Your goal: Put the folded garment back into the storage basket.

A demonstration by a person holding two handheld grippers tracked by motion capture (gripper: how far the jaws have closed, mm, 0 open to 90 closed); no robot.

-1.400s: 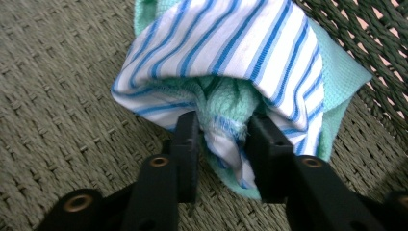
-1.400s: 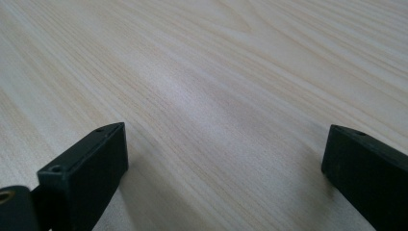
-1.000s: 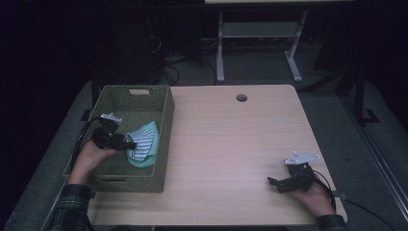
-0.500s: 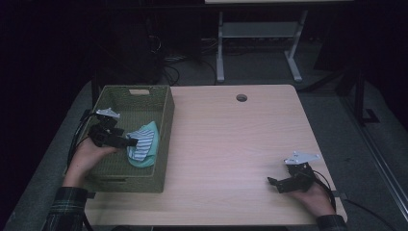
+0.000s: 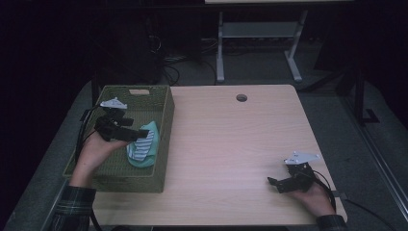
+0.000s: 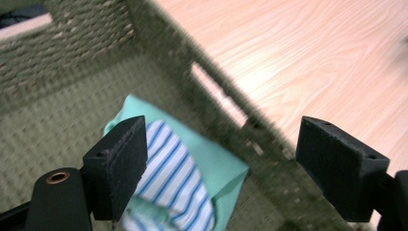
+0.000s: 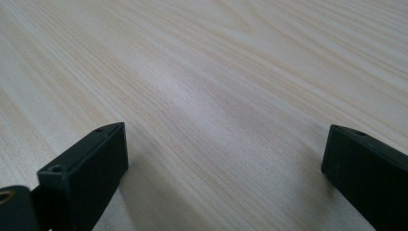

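Wooden table, woven basket, dark room

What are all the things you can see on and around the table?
basket: one, olive green woven, on the table's left side
cloth: one, mint green with blue and white stripes, lying inside the basket
table: one, light wood, with a round hole near its far edge
metal frame: one, grey, on the floor behind the table
cables: several, dark, on the floor behind the table
left gripper: one, black, over the basket, fingers open above the cloth
right gripper: one, black, on the table's right, fingers open
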